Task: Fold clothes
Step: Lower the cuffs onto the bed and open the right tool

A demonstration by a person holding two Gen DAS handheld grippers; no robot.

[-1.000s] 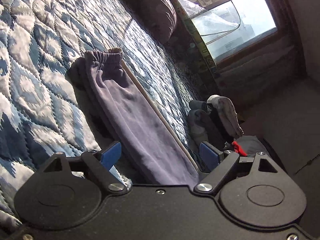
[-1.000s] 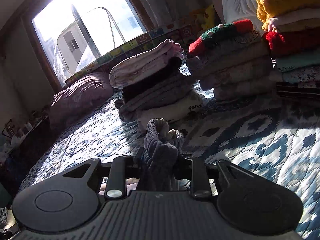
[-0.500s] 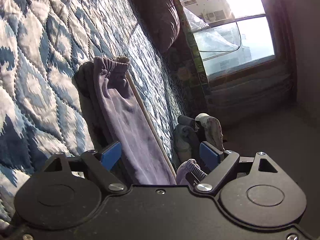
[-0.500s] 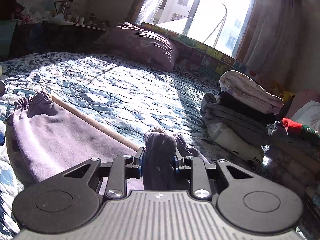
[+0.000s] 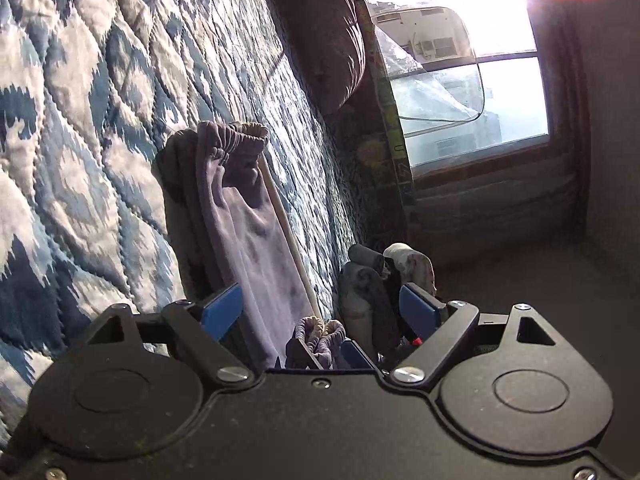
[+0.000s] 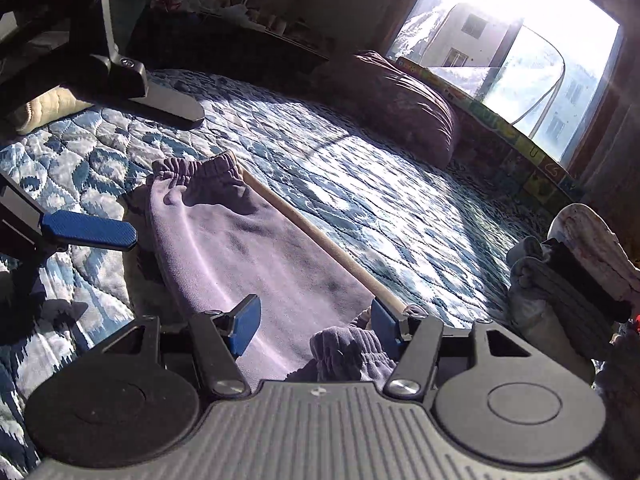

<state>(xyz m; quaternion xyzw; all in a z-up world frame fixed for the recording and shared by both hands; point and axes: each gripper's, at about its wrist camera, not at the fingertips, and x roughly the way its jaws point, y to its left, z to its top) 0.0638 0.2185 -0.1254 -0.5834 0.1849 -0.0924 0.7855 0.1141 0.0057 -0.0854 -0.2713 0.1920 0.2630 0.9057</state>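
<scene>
- The purple trousers point(image 6: 248, 256) lie flat on the quilted bed point(image 6: 360, 200), folded leg on leg, with the gathered waistband toward the far left side of the bed and a pale wooden stick point(image 6: 316, 236) touching their long edge on the window side.
- The right gripper point(image 6: 314, 326) hovers just above the near end of the trousers with its jaws spread apart and nothing between them; the bunched cuff end point(image 6: 344, 350) sits loose on the cloth just under the right-hand pad.
- The left gripper point(image 5: 320, 308) is also wide open and empty, held over the near part of the trousers point(image 5: 240, 232), the stick point(image 5: 286, 232) running up past them.
- In the right view one blue pad of the left gripper shows at the left edge, beside the trousers, not touching them.
- Judged from this, the step in hand is the lengthwise fold: the cuff end is laid onto the trousers and let go, but it is rumpled, not squared.
- The next move likely calls for flattening that cuff end, or taking the fold edge in both grippers to double the trousers toward the waistband.
- A stack of folded clothes point(image 6: 572, 280) stands near the right edge of the bed, well apart from the trousers.
</scene>
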